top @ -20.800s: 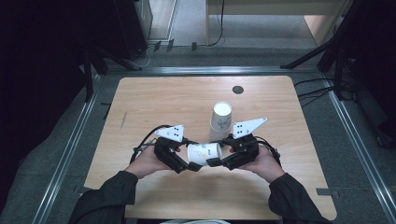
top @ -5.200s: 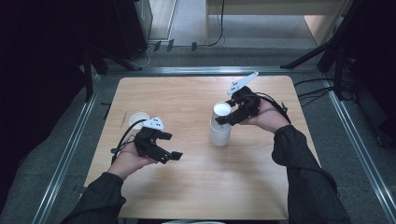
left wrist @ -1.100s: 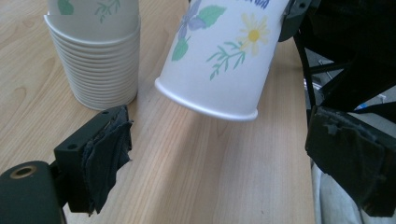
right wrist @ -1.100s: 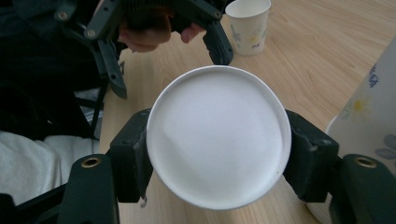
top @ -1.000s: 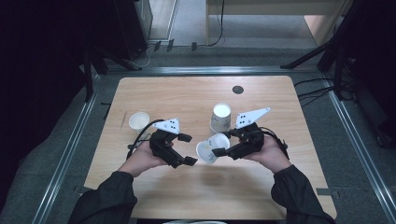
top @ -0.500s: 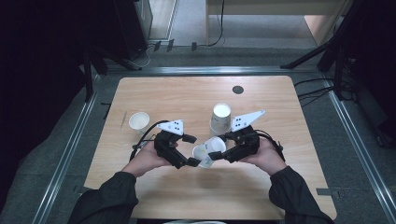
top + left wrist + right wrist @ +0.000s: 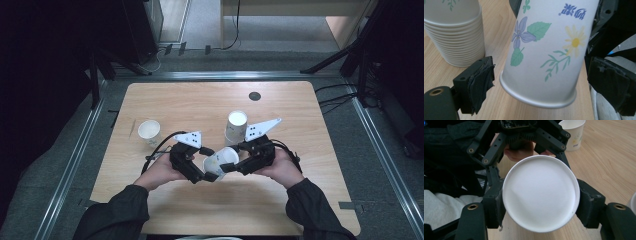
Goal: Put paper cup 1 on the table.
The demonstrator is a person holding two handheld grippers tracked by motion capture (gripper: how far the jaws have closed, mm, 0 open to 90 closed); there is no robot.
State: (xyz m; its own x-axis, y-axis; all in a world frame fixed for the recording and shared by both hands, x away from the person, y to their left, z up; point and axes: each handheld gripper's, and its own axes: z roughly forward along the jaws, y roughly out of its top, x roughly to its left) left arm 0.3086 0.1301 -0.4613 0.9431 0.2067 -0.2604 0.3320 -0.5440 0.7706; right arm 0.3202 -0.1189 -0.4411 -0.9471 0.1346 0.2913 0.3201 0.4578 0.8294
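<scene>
Now we hold a paper cup (image 7: 220, 161) sideways above the table (image 7: 310, 200). Our right gripper (image 7: 231, 166) squeezes its bottom end; our left gripper (image 7: 205, 176) waits apart around the rim. It's light, crushes easily, so pinch softly.

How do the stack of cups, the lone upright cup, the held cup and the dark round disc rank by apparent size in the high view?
1. Stack of cups, the tallest.
2. Held cup and lone upright cup: these look alike, so no ranking; the held one is tilted and partly covered.
3. Dark round disc, the smallest.
</scene>
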